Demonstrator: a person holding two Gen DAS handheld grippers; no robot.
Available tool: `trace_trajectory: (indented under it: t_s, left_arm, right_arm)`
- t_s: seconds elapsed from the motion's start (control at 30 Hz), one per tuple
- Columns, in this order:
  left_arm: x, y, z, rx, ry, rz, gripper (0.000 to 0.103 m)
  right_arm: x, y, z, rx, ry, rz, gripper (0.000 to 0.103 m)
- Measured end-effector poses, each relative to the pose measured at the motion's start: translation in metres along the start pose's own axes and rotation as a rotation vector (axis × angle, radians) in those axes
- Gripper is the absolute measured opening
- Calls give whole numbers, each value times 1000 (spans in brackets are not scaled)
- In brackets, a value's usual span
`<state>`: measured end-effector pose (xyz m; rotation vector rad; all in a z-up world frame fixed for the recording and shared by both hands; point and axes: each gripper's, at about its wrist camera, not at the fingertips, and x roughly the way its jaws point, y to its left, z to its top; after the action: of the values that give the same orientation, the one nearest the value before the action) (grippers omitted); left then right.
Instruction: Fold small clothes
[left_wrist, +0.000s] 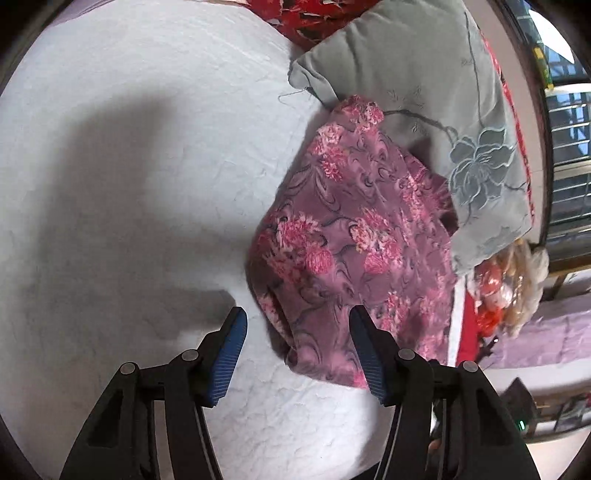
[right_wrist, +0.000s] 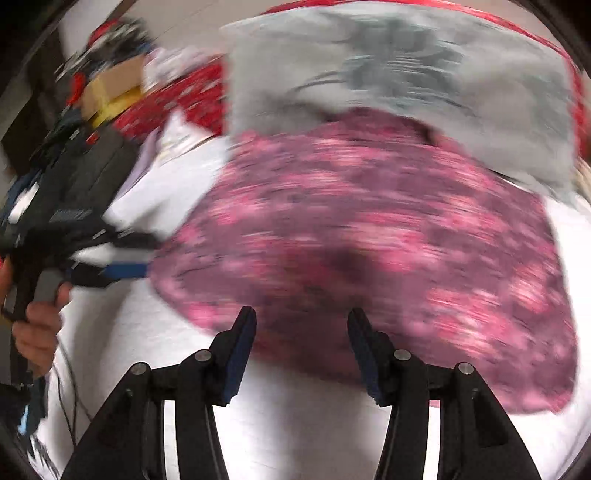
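- White quilted bedcover (left_wrist: 129, 166) fills the frame's left
- Grey flower-embroidered pillow (left_wrist: 424, 92) at upper right
- Barred window (left_wrist: 569, 147) along the right edge, daylight beyond

A white quilted bed (left_wrist: 155, 155) is carrying the things. A pink flowered garment (left_wrist: 354, 236) is lying crumpled on it, and a grey embroidered pillow (left_wrist: 424, 85) is resting just behind, touching the garment.

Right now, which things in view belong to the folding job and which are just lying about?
Job:
pink floral garment
left gripper, open
right gripper, open
white bedcover

Lying about:
grey embroidered pillow
red patterned fabric
cardboard box
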<state>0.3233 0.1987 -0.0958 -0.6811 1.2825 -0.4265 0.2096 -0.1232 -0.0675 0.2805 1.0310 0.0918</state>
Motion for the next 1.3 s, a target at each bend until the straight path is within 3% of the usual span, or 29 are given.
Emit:
trace_trajectory:
  t_s: [0.13,0.17,0.2,0.27,0.33,0.43,0.6,0.73,0.9,1.1,1.27,1.3]
  left_arm:
    - [4,-1,-16,12,17,-27,46]
    - [4,-2,-19,15,19,-21,37]
    - [7,-4,-21,15,18,-17,20]
    - [9,-9,-23,7,2,-7,13]
    - [7,-22,-24,24,-27,-15,12]
    - [-10,-45,-25,72,-61,-52,12]
    - [-36,-33,-18,51,-125,-16,12]
    - [-36,-8,-24,-18,-90,12,12]
    - [-27,9,-28,-93,-63,41,13]
    - [-4,15,-21,-185,-49,-19,22]
    - [13,21,-15,-247,-47,-54,21]
    - [15,19,-15,-243,-53,-49,14]
  right_arm:
    - [-27,-79,-13,210,-42,-178,53]
    - [-32,-96,-17,252,-50,-232,53]
    - [-38,-116,-21,302,-50,-292,54]
    - [-41,-157,-34,429,0,-361,55]
    - [-38,-180,-45,521,50,-318,55]
    - [-40,-196,-53,579,19,-139,9]
    - [-62,-214,-53,619,-92,-69,6]
    - [-50,-226,-56,659,-37,-81,4]
    - [-35,-214,-58,634,-9,-108,5]
    - [-35,-216,-60,637,4,-97,10]
    - [-34,-216,-60,640,6,-100,10]
    - [-34,-216,-60,637,7,-102,10]
